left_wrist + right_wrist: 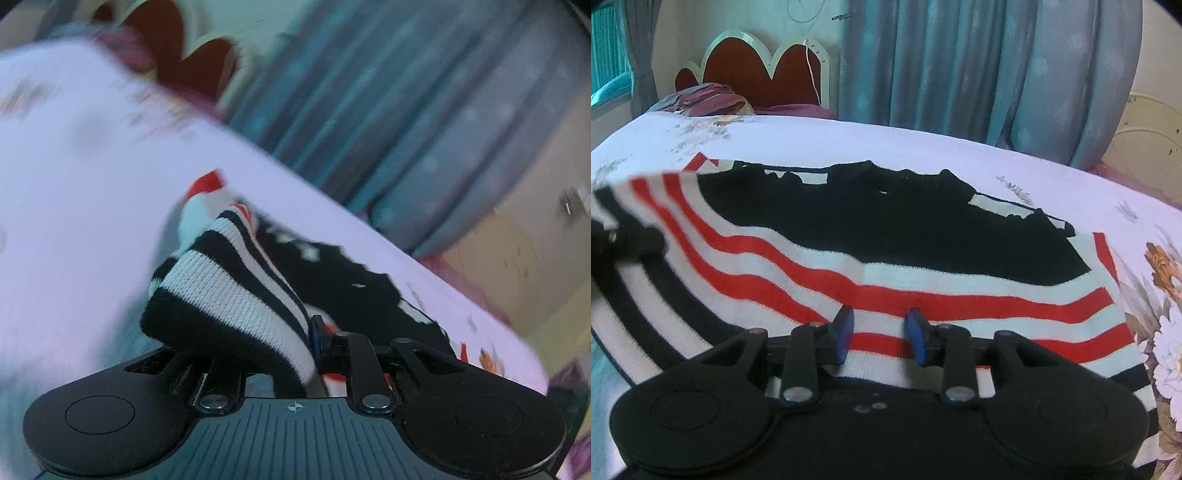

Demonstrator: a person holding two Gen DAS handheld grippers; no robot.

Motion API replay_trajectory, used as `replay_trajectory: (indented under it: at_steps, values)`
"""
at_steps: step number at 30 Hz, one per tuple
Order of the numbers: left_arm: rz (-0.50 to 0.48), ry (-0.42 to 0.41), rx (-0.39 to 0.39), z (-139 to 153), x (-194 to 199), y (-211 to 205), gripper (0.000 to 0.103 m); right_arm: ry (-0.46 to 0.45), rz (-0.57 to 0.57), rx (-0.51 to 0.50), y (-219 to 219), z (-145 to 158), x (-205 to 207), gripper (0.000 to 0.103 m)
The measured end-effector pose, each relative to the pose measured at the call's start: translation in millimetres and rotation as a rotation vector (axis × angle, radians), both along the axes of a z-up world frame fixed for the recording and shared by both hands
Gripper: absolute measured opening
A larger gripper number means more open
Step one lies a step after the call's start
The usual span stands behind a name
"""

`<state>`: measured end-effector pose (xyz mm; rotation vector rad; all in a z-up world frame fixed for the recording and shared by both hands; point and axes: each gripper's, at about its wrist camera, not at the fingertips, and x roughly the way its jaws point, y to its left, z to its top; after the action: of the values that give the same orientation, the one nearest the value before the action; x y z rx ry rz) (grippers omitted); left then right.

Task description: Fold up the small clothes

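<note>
Bed, floral sheet (923, 147) — striped sweater (886, 240) spread crosswise; left gripper (314, 354) clamped on its lifted left edge, right gripper (879, 339) open — empty — above the near hem.

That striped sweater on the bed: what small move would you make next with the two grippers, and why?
Probably carry the left gripper across, laying its lifted corner over the middle. It is shut on the striped sweater, whose black-and-white hem drapes over its fingers, raised off the floral bedsheet. The right gripper stands open above the red stripes, holding nothing, so it could press down there as the fold line.
</note>
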<state>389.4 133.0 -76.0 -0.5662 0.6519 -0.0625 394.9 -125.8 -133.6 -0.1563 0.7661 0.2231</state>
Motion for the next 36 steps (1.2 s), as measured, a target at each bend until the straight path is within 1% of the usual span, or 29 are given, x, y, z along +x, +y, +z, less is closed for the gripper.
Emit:
replay_trajectory:
  at_steps: [2,3,5,8,11,14,15,16,17,18,21,24,25,26,28,29,31,33,34,36]
  values:
    - [-0.064,-0.047,0.074,21,5,-17,0.016,0.015,0.001,0.052,-8,7,2,0.033]
    - [-0.099,-0.068,0.106,30,9,-28,0.016,0.011,-0.01,0.087,-15,12,0,0.034]
    - [-0.177,-0.105,0.165,47,16,-52,0.016,-0.016,-0.048,0.127,-31,23,-4,0.034]
    - [-0.306,-0.145,0.234,62,26,-96,0.016,-0.036,-0.097,0.159,-63,36,-8,0.035]
    - [-0.425,-0.142,0.283,59,29,-138,0.016,-0.044,-0.168,0.167,-105,44,-14,0.035]
    - [-0.57,-0.088,0.339,37,21,-180,0.016,-0.032,-0.244,0.17,-142,42,-21,0.035]
    - [-0.62,-0.033,0.406,31,17,-188,0.016,-0.026,-0.27,0.175,-154,41,-23,0.036]
    - [-0.633,-0.034,0.446,25,10,-196,0.016,-0.02,-0.292,0.18,-165,41,-26,0.037]
    - [-0.638,-0.047,0.479,22,4,-199,0.016,-0.017,-0.308,0.185,-174,40,-30,0.037]
    - [-0.639,-0.047,0.479,22,2,-198,0.016,-0.016,-0.316,0.196,-181,40,-33,0.037]
    - [-0.629,-0.041,0.462,34,-2,-188,0.017,-0.024,-0.328,0.249,-196,44,-40,0.038]
    - [-0.624,-0.031,0.431,51,-5,-171,0.019,-0.042,-0.308,0.334,-201,51,-37,0.046]
    - [-0.617,-0.027,0.414,56,-8,-163,0.025,-0.041,-0.291,0.362,-201,54,-35,0.053]
    - [-0.603,-0.028,0.396,61,-12,-154,0.037,-0.038,-0.275,0.385,-200,55,-33,0.055]
    - [-0.571,-0.037,0.394,70,-21,-142,0.05,-0.032,-0.245,0.441,-197,58,-24,0.057]
    - [-0.549,-0.052,0.386,76,-26,-134,0.052,-0.026,-0.239,0.468,-195,57,-20,0.06]
    - [-0.507,-0.063,0.375,84,-26,-121,0.052,0.015,-0.227,0.51,-191,53,-9,0.064]
    - [-0.451,-0.064,0.367,90,-21,-105,0.053,0.091,-0.212,0.521,-181,40,7,0.064]
    - [-0.431,-0.058,0.37,89,-18,-100,0.053,0.124,-0.207,0.522,-177,33,14,0.064]
    - [-0.374,-0.036,0.375,85,-7,-87,0.053,0.176,-0.207,0.529,-171,21,25,0.059]
